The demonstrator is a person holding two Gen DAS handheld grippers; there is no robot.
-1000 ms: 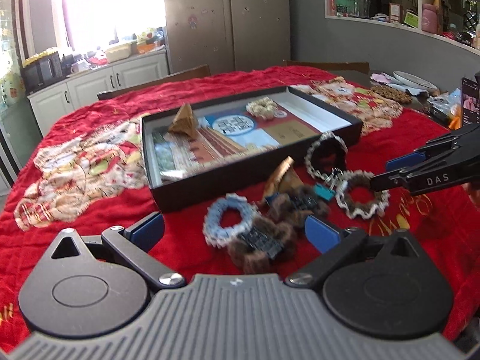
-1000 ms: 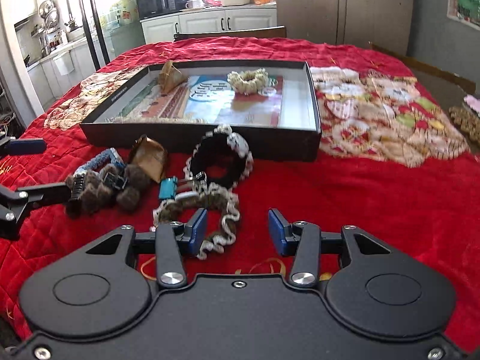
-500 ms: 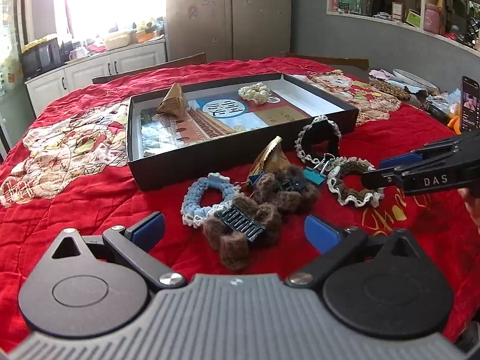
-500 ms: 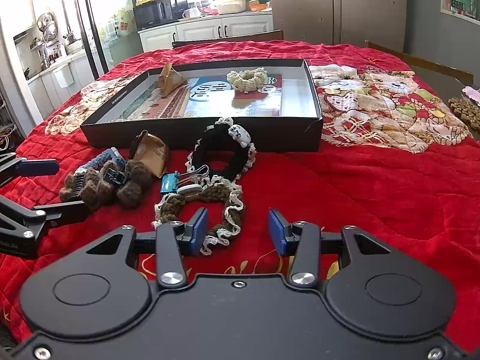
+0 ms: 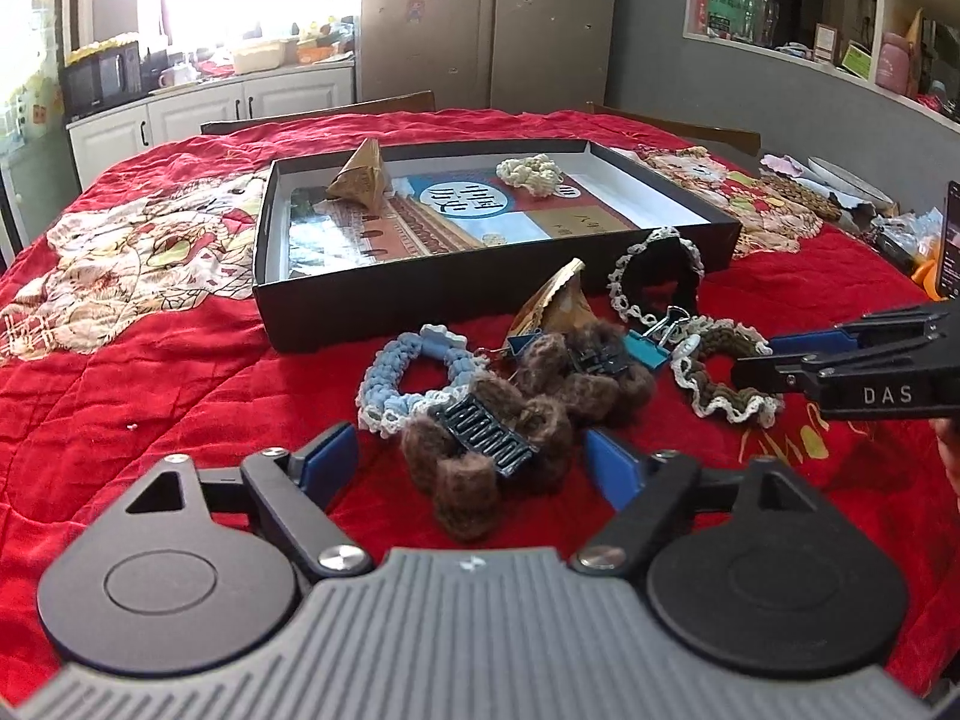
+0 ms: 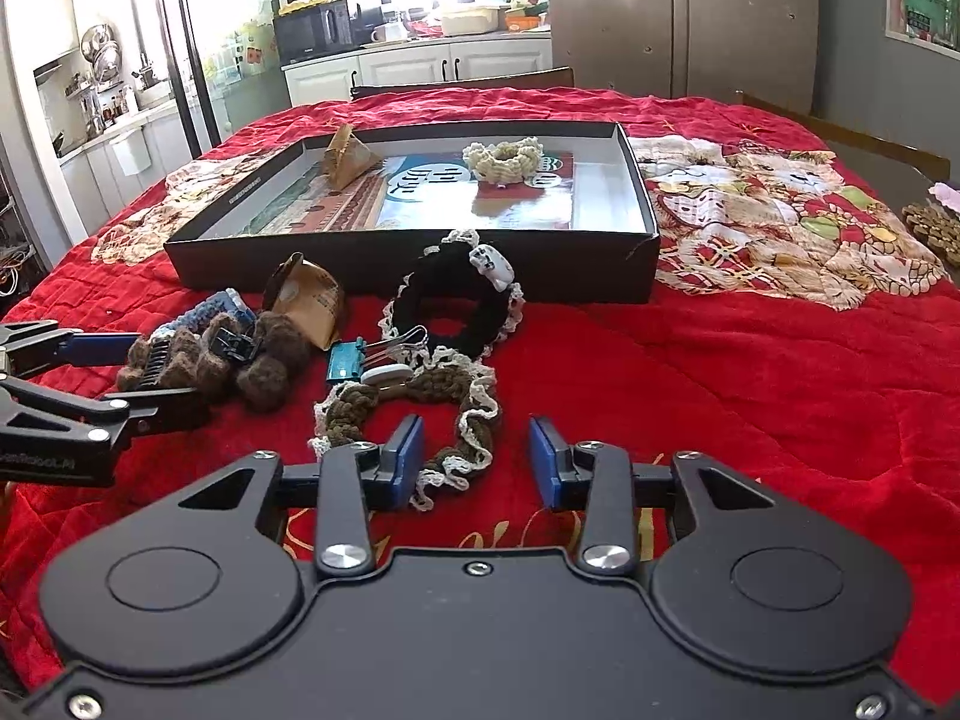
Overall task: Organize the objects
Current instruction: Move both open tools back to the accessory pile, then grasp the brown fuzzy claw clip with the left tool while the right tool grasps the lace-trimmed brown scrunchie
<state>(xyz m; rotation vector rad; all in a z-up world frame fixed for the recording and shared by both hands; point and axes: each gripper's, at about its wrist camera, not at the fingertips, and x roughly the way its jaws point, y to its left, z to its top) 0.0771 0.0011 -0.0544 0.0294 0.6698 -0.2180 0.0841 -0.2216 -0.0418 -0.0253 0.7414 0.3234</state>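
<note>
Both tongs open over the pile
Only left tongs (image 5: 468,462) view shows the phone (image 5: 949,240); right tongs (image 6: 477,459) have bare red table (image 6: 720,396) rightward, straddling the brown scrunchie (image 6: 432,414).

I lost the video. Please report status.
Left gripper open over brown hair clip. Right gripper open at brown scrunchie. Box beyond, unblocked.

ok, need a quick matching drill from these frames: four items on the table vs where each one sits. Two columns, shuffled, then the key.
Items:
1. cream scrunchie
2. teal binder clip
3. brown furry hair clip
4. olive-brown scrunchie

Places:
A. between the left claw fingers
B. inside the black box
C. just ahead of the right claw
D. on the cloth beside the black scrunchie

Pairs: 1-B, 2-D, 3-A, 4-C
</note>
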